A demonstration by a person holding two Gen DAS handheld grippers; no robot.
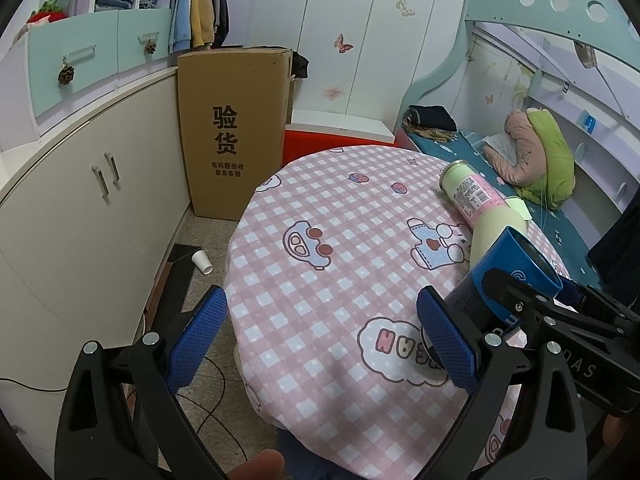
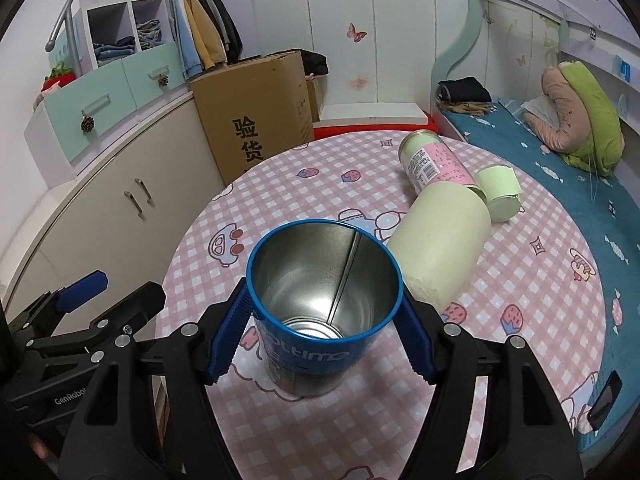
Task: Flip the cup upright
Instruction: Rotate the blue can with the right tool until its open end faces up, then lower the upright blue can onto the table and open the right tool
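A blue metal cup (image 2: 320, 312) with a shiny inside stands mouth up on the pink checked round table (image 2: 520, 280). My right gripper (image 2: 320, 340) is shut on the cup, one blue pad on each side of its wall. The cup also shows in the left wrist view (image 1: 508, 276), at the right, held by the right gripper (image 1: 560, 312). My left gripper (image 1: 320, 340) is open and empty over the table's near left edge, its right pad close to the cup.
A pale green cylinder (image 2: 440, 240) lies on its side just right of the cup, with a pink-labelled can (image 2: 432, 164) and a green lid (image 2: 500, 192) behind it. A cardboard box (image 1: 236, 128), cabinets and a bed (image 2: 560, 160) surround the table. A paper cup (image 1: 202, 262) lies on the floor.
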